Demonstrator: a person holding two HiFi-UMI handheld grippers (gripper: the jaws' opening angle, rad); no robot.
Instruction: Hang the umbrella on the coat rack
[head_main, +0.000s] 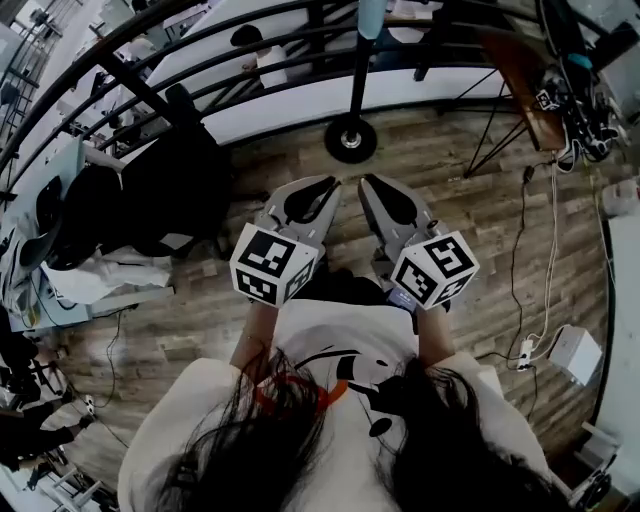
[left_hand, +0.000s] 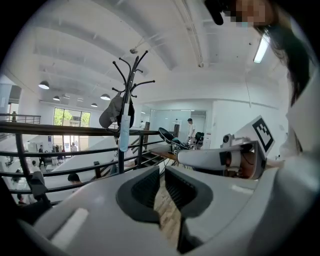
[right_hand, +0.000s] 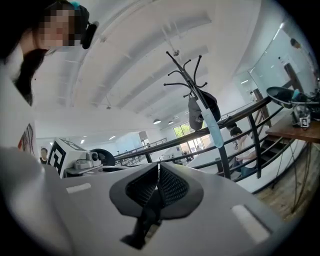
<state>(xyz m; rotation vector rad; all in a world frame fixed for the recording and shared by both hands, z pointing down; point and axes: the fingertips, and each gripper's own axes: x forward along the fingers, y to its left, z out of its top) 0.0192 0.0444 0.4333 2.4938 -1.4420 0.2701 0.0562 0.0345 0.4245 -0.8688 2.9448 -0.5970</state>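
Umbrella (left_hand: 123, 134), which I take to be the slim pale-blue thing, hangs down the pole of the coat rack (left_hand: 131, 75) at the railing (left_hand: 60, 131), beside a dark bag or hat (left_hand: 111, 115) and well apart from both grippers. Left gripper (left_hand: 162, 171) has a narrow empty gap between its jaws; right gripper (right_hand: 159, 168) has its jaws pressed together on nothing; both sit near the person's chest. Looks hung to me, so doing this well means keeping clear of the rack and confirming it sits fully over a hook, which I can't make out.
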